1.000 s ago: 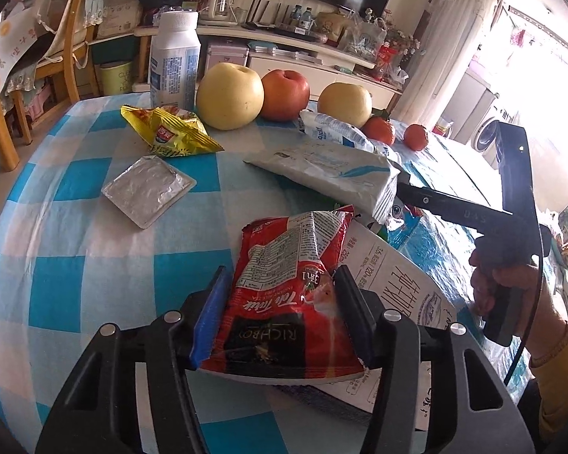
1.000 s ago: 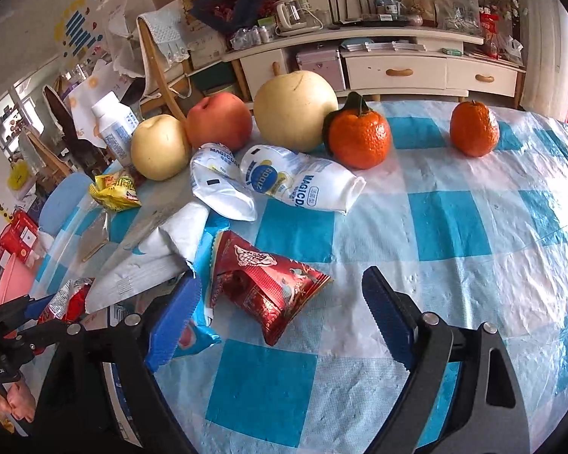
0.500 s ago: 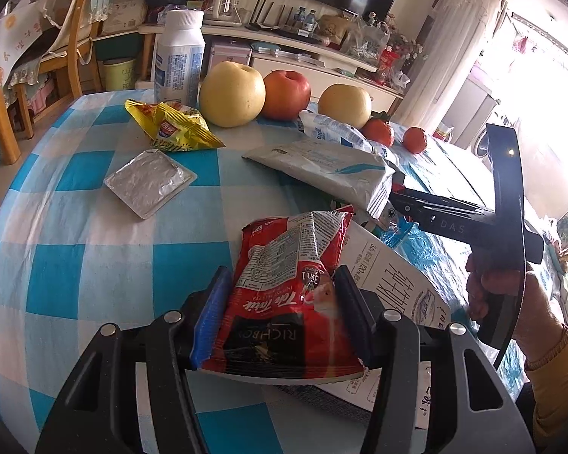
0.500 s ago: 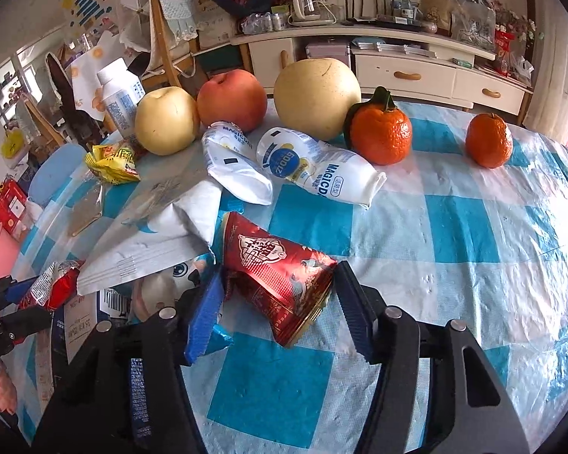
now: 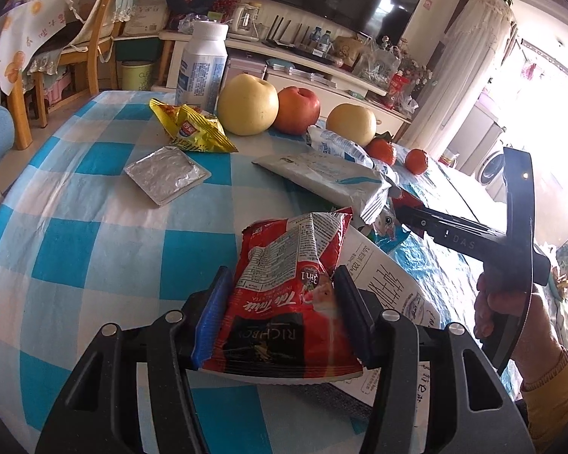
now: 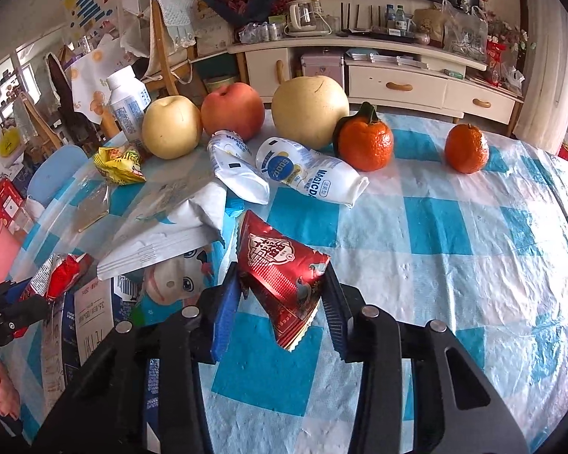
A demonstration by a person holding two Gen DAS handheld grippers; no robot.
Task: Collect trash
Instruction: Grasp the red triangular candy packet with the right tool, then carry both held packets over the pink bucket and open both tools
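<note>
At lower centre of its view, the left gripper is clamped on a crinkled red tea sachet, glossy and creased. The right gripper pinches a shiny red foil wrapper, triangular with a serrated edge. Beyond them, on the blue-and-white checked tablecloth, lie a flat silver foil pack, a crumpled yellow snack bag and two soft white pouches before round pears.
</note>
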